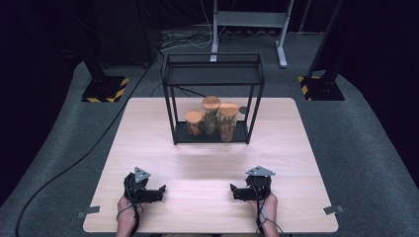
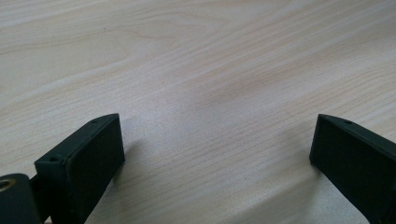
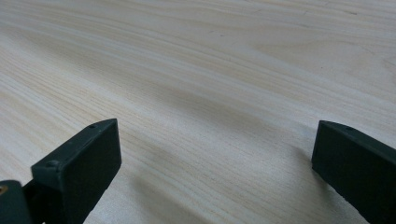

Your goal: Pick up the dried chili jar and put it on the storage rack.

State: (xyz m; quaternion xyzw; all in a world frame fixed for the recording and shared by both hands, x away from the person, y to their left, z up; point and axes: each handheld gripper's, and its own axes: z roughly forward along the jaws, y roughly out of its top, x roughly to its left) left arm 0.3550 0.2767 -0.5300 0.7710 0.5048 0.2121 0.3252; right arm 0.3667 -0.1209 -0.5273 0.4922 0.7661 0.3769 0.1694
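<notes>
L tongs and R tongs: both released, jaws wide apart, nothing between them, low over bare bench nr its near edge, tips turned toward each other. Three cork-lidded jars, short jar, tall jar, third jar, stand close together on bottom shelf of black wire rack at bench far edge, well apart from both tongs.
</notes>
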